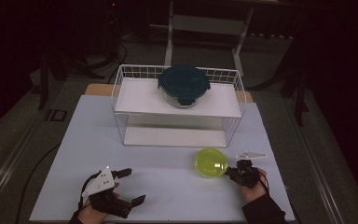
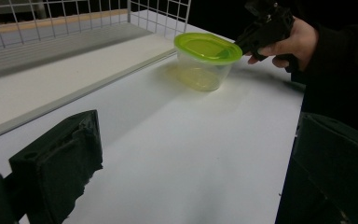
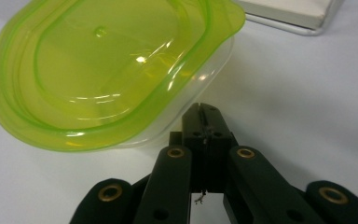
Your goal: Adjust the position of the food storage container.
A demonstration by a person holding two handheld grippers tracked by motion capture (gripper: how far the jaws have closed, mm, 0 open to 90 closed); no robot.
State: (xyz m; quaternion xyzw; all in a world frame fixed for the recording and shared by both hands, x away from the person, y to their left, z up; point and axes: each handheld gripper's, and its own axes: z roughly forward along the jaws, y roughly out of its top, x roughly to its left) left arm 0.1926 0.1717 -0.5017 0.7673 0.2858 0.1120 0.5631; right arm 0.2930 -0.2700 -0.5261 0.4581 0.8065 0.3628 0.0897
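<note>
My right gripper (image 3: pixel 204 112), jaws together, sits just beside the clear plastic tub (image 3: pixel 186 100) with its glossy lime-green oval lid (image 3: pixel 98 65); my left gripper (image 1: pixel 130 186) stands apart over the smooth white worktop (image 1: pixel 168 186).

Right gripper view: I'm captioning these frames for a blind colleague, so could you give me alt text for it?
A clear tub with a lime-green lid sits on a white table, close before the right gripper, whose two black jaws are shut together with their tips at the tub's side. A white shelf's corner is at the top right.
</note>
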